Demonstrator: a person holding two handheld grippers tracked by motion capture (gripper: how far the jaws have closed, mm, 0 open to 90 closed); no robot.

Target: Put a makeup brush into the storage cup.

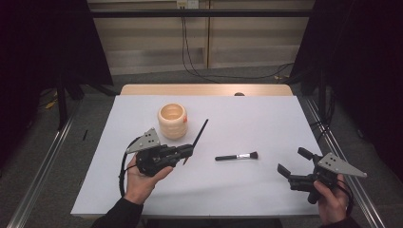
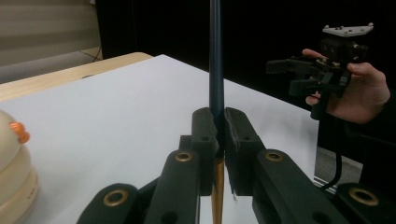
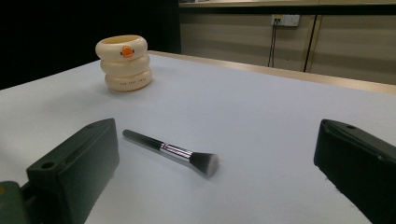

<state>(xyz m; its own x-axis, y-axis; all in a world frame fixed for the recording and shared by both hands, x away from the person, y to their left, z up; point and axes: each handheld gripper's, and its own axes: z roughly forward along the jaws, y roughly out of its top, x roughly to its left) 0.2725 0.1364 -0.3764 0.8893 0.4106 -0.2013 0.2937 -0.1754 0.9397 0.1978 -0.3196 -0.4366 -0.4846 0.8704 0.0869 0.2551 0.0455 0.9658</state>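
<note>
Counting: two brushes – one clamped in left tool (image 1: 189, 151), one lying on table (image 1: 236, 156) | one cream holder (image 1: 172, 121)

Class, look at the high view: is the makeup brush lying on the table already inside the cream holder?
No: the makeup brush lies flat on the white table, apart from the cream holder.

A lab or recording booth is suggested rather than a home. A white table (image 1: 266, 128) is set on a grey carpeted floor (image 1: 62, 156) and is flanked left and right by metal rails (image 1: 43, 164) and black curtains (image 1: 366, 57). At the far side, a panelled wall (image 1: 152, 42) is seen, with a socket (image 1: 187, 4) and hanging cables (image 1: 190, 52).
</note>
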